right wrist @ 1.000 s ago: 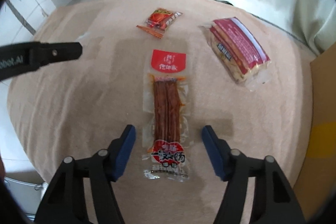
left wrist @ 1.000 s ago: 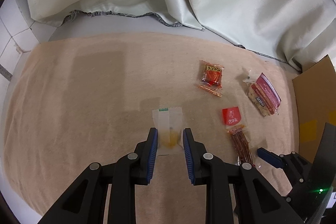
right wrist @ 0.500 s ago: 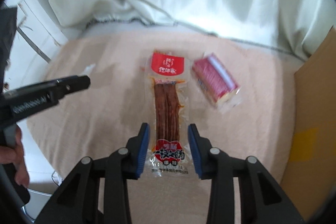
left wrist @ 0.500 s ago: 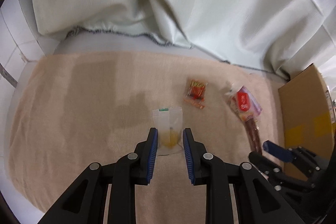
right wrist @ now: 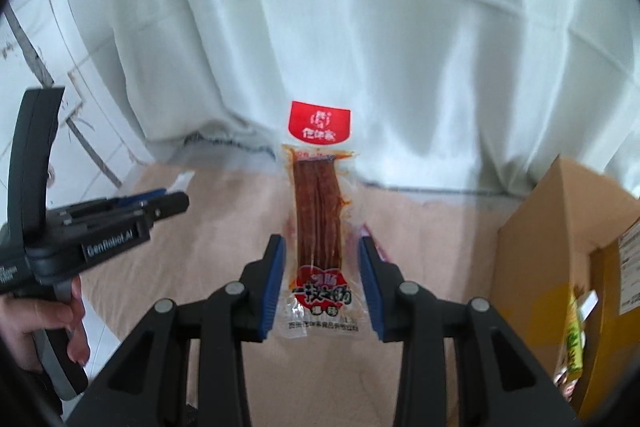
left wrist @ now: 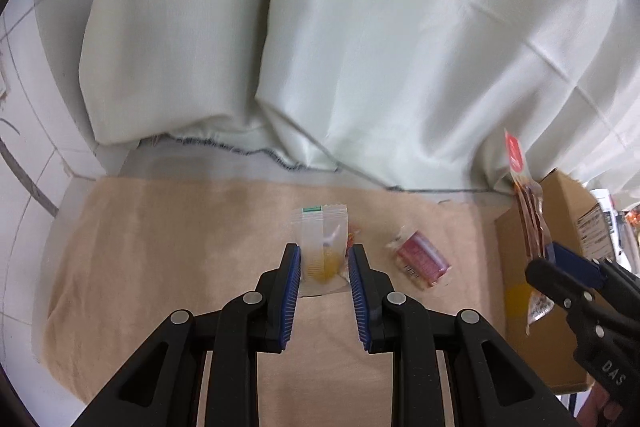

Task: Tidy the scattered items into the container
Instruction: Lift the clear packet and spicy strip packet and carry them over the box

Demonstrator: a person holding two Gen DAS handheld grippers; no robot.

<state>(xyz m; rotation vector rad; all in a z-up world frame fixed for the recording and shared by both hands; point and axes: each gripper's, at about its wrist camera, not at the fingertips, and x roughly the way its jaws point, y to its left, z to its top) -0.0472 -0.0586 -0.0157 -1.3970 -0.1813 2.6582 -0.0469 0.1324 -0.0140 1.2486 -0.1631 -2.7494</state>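
Both sets of jaws are clamped on a packet. The left gripper [left wrist: 324,281] pinches a clear sachet [left wrist: 322,251] with yellow filling low down and a green strip at its top. The right gripper [right wrist: 322,277] grips the long meat-stick packet [right wrist: 320,223] by its printed lower end; its jaws have just been closing on that packet, which sits between the pads. Each packet sticks out ahead of its fingers, clear of the beige cloth [left wrist: 168,247] below.

The step in hand looks to be the carry to the cardboard box [right wrist: 560,247], which stands at the right edge of the cloth with its top open. To do it well, the right hand should probably bring the long packet over the opening first, since it is nearer, and lower the free end inside before letting go, as a packet this long could catch on the rim. The left hand should likely wait its turn, so the grippers do not collide over the box.

The meat-stick packet is clear plastic with a red header tab, dark red-brown sticks along its middle and a red label at the gripped end. A pink-red snack pack [left wrist: 420,261] lies on the cloth near the box.
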